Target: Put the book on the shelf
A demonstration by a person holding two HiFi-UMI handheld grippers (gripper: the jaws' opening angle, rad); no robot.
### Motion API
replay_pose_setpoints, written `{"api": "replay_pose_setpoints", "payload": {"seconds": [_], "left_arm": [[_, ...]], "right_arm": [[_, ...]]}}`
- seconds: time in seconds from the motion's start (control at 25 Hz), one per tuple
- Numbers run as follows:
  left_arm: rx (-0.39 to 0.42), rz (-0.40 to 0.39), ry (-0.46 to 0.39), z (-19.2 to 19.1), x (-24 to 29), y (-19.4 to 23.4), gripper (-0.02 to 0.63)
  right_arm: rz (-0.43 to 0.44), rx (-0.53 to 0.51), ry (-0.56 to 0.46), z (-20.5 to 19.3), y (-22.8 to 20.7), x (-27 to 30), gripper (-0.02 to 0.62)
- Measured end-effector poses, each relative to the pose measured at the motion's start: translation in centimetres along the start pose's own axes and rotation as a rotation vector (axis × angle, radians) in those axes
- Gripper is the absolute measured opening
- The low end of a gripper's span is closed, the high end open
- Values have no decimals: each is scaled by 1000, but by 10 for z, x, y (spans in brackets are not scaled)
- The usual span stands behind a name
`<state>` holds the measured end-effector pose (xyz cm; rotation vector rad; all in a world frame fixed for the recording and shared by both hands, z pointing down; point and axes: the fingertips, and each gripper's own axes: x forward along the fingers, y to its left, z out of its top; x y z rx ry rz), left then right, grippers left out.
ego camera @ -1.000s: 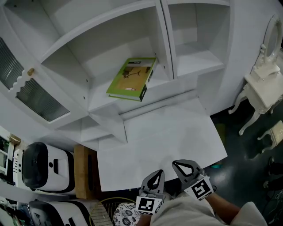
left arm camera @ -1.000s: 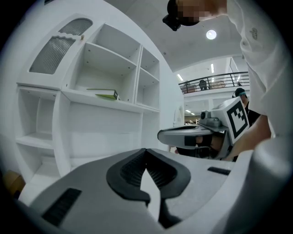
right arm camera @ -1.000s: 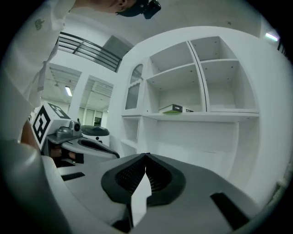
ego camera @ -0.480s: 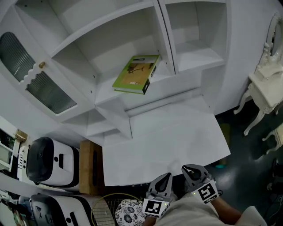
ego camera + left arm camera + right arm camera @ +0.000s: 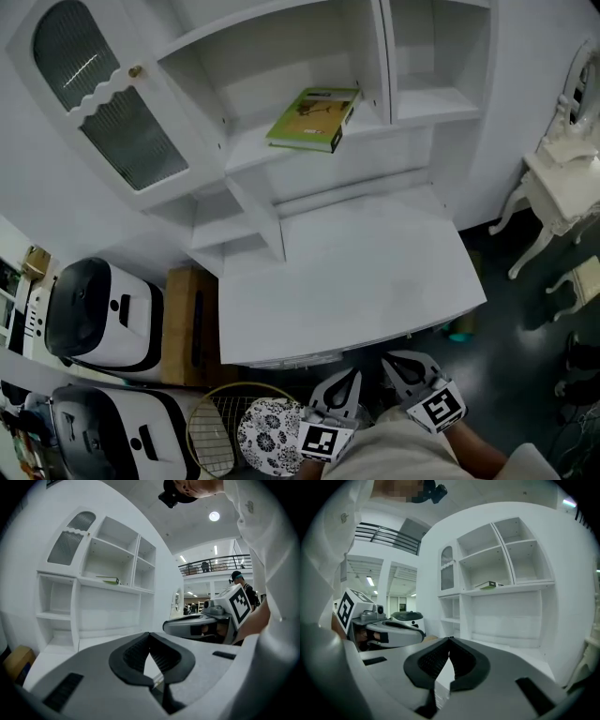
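Green book (image 5: 314, 119) lies on the shelf (image 5: 258, 150), cover print illegible.

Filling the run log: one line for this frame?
book: flat on shelf | left tool: shut, empty | right tool: shut, empty

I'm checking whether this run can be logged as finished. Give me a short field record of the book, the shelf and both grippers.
book: green, lying flat
place: on the white shelf, next to the upright divider
left gripper: shut, nothing between the jaws
right gripper: shut, nothing between the jaws
contact: neither gripper touches the book; both are near the desk's front edge
task state: book is on the shelf
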<state>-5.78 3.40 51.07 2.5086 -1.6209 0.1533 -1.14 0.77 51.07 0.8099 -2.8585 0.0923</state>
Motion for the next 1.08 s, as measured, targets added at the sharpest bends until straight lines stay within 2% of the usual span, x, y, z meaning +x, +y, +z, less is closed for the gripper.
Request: {"api": "replay_pose_setpoints", "payload": {"seconds": [0.16, 0.36, 0.56, 0.84, 1.08], "left_arm": [[2, -33, 16, -12, -26, -8, 3], [19, -65, -42, -6, -47, -26, 3], [5, -33, -65, 0, -58, -32, 3], [18, -29, -56, 5, -45, -61, 3], [3, -27, -104, 15, -31, -95, 3]], "right_arm": [[-23, -47, 25, 3, 27, -15, 17], [-65, -65, -31, 14, 41, -38, 17], [-49, -82, -55, 19, 51, -52, 17], [-62, -88, -77, 21, 38, -82, 17], [-62, -81, -65, 17, 22, -104, 17]]}}
